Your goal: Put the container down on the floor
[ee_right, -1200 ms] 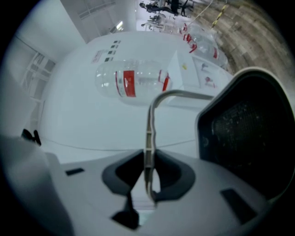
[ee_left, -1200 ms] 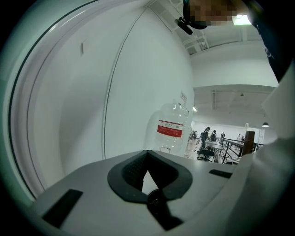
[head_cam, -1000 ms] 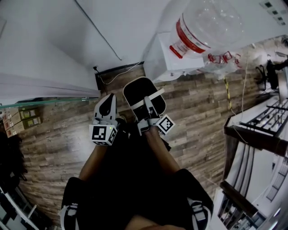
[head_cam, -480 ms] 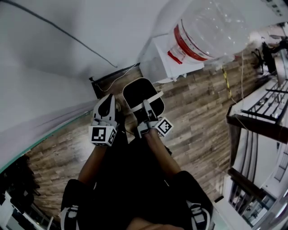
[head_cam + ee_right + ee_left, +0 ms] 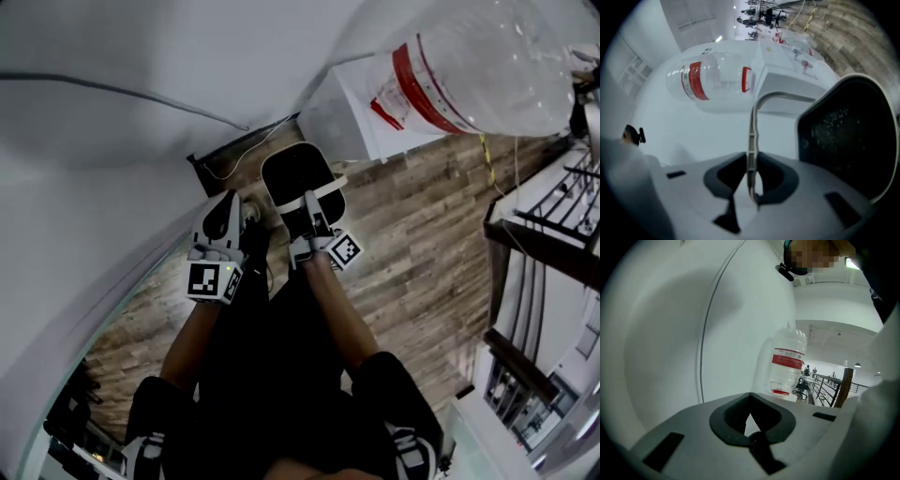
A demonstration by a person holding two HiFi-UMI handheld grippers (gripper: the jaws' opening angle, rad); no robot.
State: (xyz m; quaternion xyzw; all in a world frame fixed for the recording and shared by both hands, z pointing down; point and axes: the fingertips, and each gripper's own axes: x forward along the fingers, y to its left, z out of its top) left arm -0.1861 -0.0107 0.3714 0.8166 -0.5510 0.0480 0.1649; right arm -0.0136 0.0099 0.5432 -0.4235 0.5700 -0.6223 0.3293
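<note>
the right hand-held gripper (image 5: 751,183) is clamped on the thin white handle (image 5: 751,136) of a black oval plastic container with a white rim (image 5: 292,176). the container is over the wood-plank floor (image 5: 412,253), near the floor's edge along the white wall and close to a white cabinet (image 5: 349,120) carrying a clear water bottle with a red label (image 5: 487,66). the left hand-held gripper (image 5: 223,217), jaws together and empty, is just beside the container.

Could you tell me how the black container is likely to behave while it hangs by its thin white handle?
The container hangs by a thin handle pinched in the right gripper's jaws, so it will probably swing. One gripper alone carries it, so it is likely light. The handle looks a narrow, bowed strip, so it may flex.
</note>
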